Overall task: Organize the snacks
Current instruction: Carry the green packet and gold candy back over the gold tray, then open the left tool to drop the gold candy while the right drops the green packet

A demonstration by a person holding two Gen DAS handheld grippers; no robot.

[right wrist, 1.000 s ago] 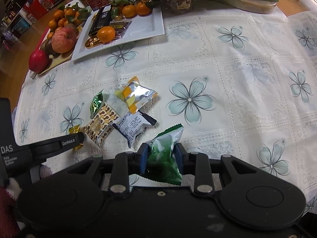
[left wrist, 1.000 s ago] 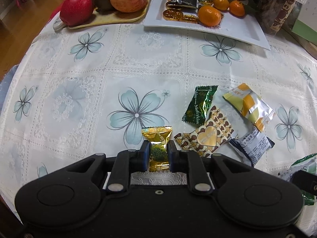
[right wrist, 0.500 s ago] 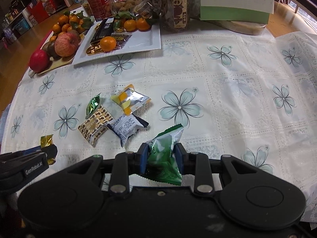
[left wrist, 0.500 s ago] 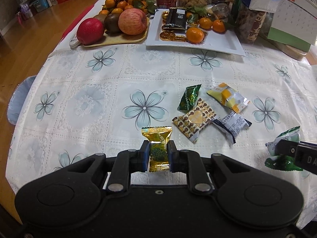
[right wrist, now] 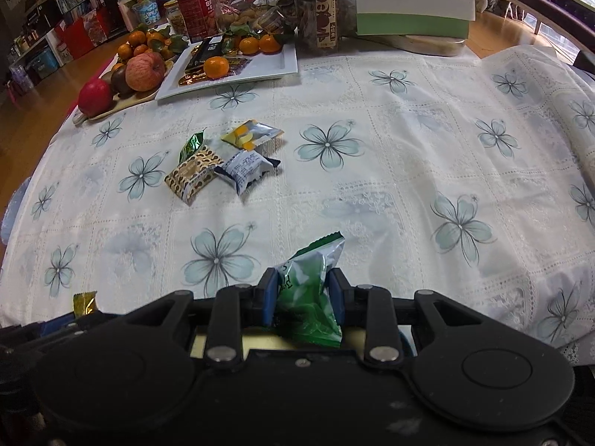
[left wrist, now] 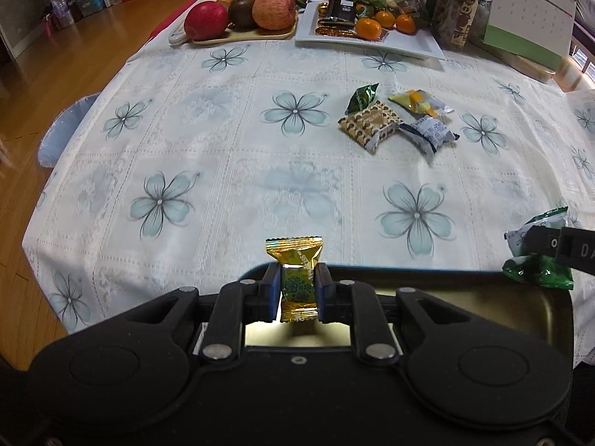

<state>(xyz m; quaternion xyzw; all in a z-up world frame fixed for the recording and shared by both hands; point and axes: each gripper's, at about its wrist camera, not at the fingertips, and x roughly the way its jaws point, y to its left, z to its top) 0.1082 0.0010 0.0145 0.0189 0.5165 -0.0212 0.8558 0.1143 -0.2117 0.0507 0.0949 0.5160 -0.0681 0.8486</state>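
we had the left gripper (left wrist: 297, 291) clamped on the gold candy (left wrist: 296, 278) and the right gripper (right wrist: 302, 297) on the green packet (right wrist: 308, 290), both over the tin tray (left wrist: 520, 304), so best lower close before letting go.

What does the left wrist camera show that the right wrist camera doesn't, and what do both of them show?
Only the left wrist view shows the gold-rimmed metal tray below the jaws and the full gold foil candy gripped in the left gripper. Only the right wrist view shows the white lace tablecloth's raised fold at far right and the right gripper squeezing the green-and-white snack packet. Both show four loose wrapped snacks and the red apple.
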